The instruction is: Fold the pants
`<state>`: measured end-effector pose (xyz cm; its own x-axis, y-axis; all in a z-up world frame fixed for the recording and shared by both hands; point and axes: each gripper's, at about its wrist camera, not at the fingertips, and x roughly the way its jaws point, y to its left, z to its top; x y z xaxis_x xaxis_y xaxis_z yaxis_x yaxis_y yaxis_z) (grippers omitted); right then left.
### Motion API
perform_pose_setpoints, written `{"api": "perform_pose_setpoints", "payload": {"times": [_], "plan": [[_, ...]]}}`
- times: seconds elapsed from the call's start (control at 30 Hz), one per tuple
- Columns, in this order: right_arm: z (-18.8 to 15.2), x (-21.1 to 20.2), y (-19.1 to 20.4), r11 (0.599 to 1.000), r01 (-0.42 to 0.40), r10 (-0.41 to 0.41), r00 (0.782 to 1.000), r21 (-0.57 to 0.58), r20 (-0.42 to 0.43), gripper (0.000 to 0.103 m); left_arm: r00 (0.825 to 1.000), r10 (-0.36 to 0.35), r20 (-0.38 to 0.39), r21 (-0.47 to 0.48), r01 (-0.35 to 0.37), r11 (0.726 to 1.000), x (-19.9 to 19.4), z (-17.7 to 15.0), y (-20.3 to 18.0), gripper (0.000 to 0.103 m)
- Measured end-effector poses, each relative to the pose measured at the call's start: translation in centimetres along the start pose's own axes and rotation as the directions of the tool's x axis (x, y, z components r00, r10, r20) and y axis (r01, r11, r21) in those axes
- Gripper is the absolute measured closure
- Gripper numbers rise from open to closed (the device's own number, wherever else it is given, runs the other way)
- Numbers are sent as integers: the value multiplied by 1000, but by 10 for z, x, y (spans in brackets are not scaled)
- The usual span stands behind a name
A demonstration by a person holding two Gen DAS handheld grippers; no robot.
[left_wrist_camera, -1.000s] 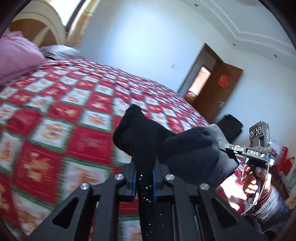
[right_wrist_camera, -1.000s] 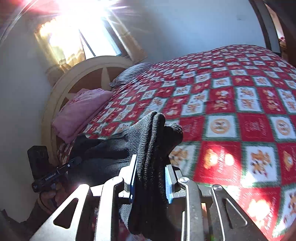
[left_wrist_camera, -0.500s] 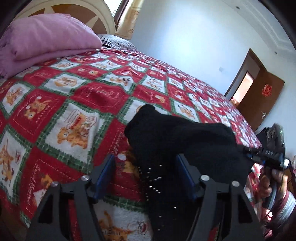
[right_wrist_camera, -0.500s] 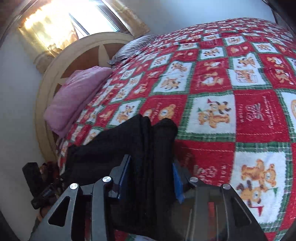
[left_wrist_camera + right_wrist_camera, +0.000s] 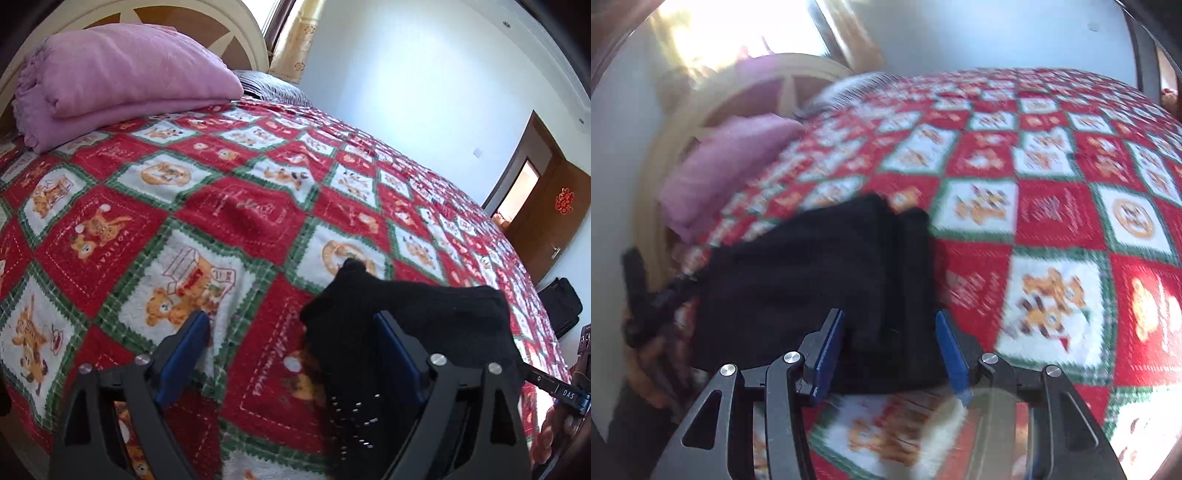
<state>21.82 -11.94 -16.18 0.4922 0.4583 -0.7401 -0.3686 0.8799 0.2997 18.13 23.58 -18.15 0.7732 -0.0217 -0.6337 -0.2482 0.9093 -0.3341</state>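
The black pants (image 5: 424,314) lie in a folded bundle on the red, white and green patchwork bedspread (image 5: 236,206). My left gripper (image 5: 291,328) has its jaws opening wide. The bundle's left end leans on the right blue pad, and the other pad stands clear of it. In the right wrist view the pants (image 5: 812,266) stretch away to the left. My right gripper (image 5: 890,336) straddles their near end, its jaws opening, with gaps showing beside the pads. A hand holds the right gripper's handle (image 5: 569,395) at the lower right edge.
A folded pink blanket (image 5: 122,77) and a grey pillow (image 5: 273,85) lie by the cream headboard (image 5: 207,22). Beyond the bed's far side stand a brown door (image 5: 554,206) and a black bag (image 5: 561,302). Bedspread stretches on past the pants.
Both grippers sank toward the bed with the pants clamped in them. Their jaws then spread, and the fabric now rests on the bedspread.
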Motion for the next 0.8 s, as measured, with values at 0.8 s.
{"api": "perform_pose_setpoints", "payload": {"times": [0.8], "plan": [[-39,-70,-21,992,92,-103,986,86,130,35,993,93,72,260,-109,959,-98,-34,-62,6]]}}
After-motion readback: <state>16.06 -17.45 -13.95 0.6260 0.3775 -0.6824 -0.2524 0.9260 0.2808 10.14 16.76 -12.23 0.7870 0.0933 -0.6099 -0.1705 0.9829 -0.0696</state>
